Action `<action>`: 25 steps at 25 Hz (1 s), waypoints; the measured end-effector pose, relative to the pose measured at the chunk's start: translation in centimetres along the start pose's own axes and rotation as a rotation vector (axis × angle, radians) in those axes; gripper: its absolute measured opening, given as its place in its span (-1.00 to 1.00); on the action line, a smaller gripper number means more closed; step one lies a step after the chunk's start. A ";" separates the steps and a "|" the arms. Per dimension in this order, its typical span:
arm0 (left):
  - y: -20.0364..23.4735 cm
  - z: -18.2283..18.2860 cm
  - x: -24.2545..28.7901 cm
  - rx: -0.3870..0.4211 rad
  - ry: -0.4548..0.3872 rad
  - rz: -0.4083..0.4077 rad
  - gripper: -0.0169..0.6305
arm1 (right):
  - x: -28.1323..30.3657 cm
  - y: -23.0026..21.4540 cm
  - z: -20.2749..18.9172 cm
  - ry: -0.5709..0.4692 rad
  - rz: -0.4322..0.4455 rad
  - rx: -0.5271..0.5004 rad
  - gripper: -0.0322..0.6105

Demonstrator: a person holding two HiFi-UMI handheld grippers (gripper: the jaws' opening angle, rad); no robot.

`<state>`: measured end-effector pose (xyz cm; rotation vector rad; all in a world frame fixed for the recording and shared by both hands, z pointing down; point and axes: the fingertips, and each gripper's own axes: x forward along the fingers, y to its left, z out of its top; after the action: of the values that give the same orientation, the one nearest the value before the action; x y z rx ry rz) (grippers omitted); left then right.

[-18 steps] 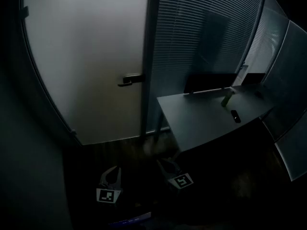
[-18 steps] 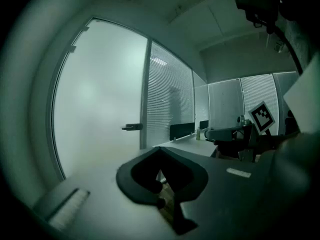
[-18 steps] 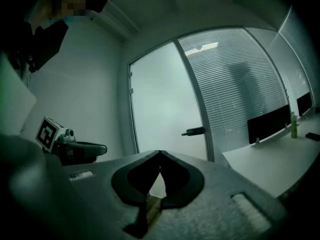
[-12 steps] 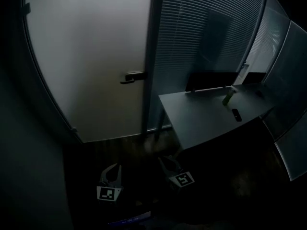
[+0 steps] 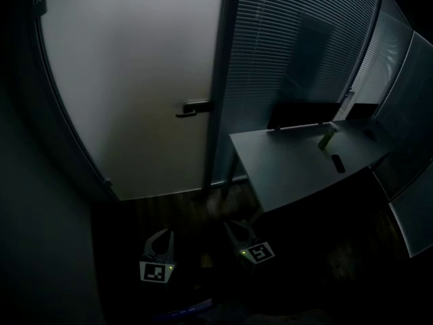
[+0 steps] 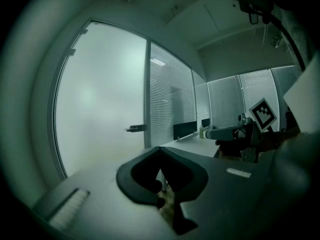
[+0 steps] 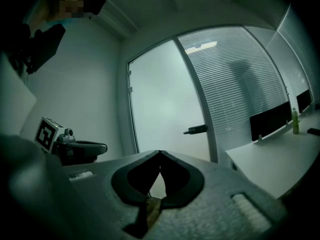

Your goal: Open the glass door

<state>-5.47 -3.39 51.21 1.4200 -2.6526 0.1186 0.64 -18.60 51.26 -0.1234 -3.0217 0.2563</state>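
Observation:
A frosted glass door [image 5: 128,93] fills the upper left of the head view, closed in its dark frame. Its black lever handle [image 5: 192,107] sits at the door's right edge; the handle [image 6: 136,128] also shows in the left gripper view and the handle [image 7: 195,130] in the right gripper view. My left gripper [image 5: 161,236] and right gripper [image 5: 238,226] hang low over the dark floor, well short of the door. Both point toward the door, jaws together with nothing between them.
A grey desk [image 5: 298,164] stands right of the door, bearing a black screen divider [image 5: 302,114], a green bottle [image 5: 325,139] and a small black device [image 5: 337,163]. Glass walls with blinds [image 5: 291,46] run behind it. A dark wall [image 5: 40,235] closes the left side.
The door, handle and desk have slid slightly right in the head view. Both grippers stay low in about the same spot.

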 end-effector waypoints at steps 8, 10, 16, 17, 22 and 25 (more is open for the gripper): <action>1.7 -0.1 3.6 0.038 0.017 0.019 -0.94 | 3.6 -2.5 0.3 0.010 0.007 0.007 -0.89; 2.4 0.0 5.4 0.052 0.017 0.007 -0.94 | 5.2 -3.6 0.3 0.005 0.005 0.017 -0.89; 3.8 0.8 10.7 0.037 -0.012 -0.098 -0.94 | 10.3 -7.0 0.4 -0.003 -0.001 0.037 -0.89; 4.1 1.0 11.4 0.043 -0.004 -0.099 -0.94 | 10.9 -7.5 0.6 -0.003 -0.001 0.039 -0.89; 5.2 2.2 14.7 0.045 -0.001 -0.140 -0.94 | 13.6 -10.1 1.5 -0.003 -0.003 0.051 -0.89; 6.0 2.3 17.1 0.069 0.011 -0.144 -0.94 | 15.5 -11.7 1.8 -0.004 0.000 0.055 -0.89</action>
<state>-19.98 -14.43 51.49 1.6214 -2.5498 0.2037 -15.75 -28.98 53.00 -0.1191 -3.0150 0.3401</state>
